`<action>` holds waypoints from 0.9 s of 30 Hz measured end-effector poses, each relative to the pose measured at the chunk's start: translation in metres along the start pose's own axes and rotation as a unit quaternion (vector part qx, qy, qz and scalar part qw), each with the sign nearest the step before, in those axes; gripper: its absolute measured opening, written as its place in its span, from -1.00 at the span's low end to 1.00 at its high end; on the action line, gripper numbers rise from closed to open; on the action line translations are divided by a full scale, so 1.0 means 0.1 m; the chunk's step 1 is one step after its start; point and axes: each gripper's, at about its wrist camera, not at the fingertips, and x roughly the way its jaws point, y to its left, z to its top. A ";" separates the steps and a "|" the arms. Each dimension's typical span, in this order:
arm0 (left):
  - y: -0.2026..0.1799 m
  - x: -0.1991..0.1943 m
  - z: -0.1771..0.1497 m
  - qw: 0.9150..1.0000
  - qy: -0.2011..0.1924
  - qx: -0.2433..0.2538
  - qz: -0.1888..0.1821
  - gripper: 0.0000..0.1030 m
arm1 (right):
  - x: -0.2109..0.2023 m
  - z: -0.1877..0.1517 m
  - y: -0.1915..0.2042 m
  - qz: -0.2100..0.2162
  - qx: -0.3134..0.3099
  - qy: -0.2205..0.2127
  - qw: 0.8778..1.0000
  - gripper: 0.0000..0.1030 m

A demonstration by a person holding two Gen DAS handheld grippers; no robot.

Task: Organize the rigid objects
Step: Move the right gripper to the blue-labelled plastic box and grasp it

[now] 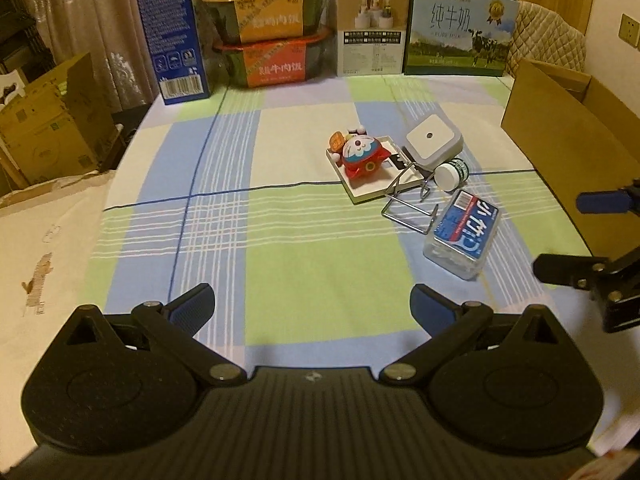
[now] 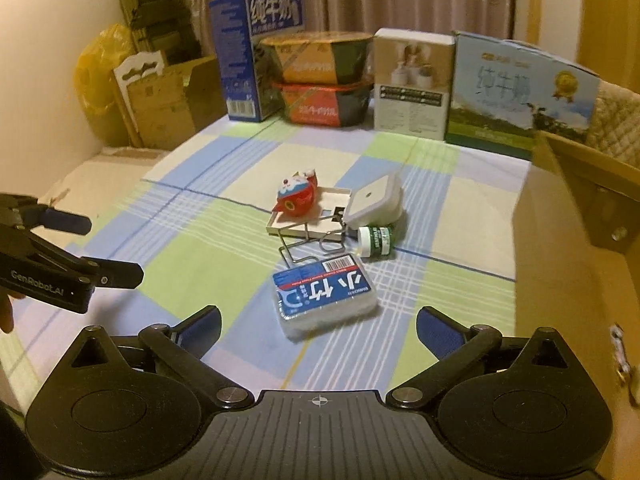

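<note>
Right tool (image 2: 318,330) released, jaws spread wide with nothing between the blue pads, hanging above the checked cloth of the table (image 2: 192,240) and tilted down toward it. Directly ahead and nearest lies the clear floss-pick box (image 2: 325,295) with the blue label, flat on the cloth, just beyond the gap between the pads. Its long axis runs roughly left to right across the tool's line, skewed a little so the right end sits farther away; the short side faces the jaws, which looks like the dimension to span. Beyond it, the bent wire stand (image 2: 310,242), then the red cat figure (image 2: 297,197) in the shallow white tray (image 2: 335,194), the white square lidded container (image 2: 374,200) and the small green-labelled jar (image 2: 375,241) on its side, all crowded together. Left tool (image 1: 312,312) also released and empty, hanging nearer the table's left; from there the same box (image 1: 464,234) lies off to the right and farther out. Open cardboard box (image 2: 568,216) stands at the right edge, likely the destination. Judgement: the right tool is clearly nearer and better lined up.
</note>
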 end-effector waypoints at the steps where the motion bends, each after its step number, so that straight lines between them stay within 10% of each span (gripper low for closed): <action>1: 0.01 0.05 0.01 1.000 0.001 0.000 -0.003 0.98 | 0.08 0.01 -0.01 0.001 -0.006 0.003 1.000 0.96; 23: 0.09 0.67 0.12 0.999 0.007 0.016 -0.052 0.98 | 1.09 0.03 -0.12 0.018 -0.078 0.054 0.995 0.95; 27: 0.07 0.71 0.10 0.998 0.010 0.020 -0.061 0.98 | 1.07 0.03 -0.12 0.023 -0.062 0.058 0.996 0.66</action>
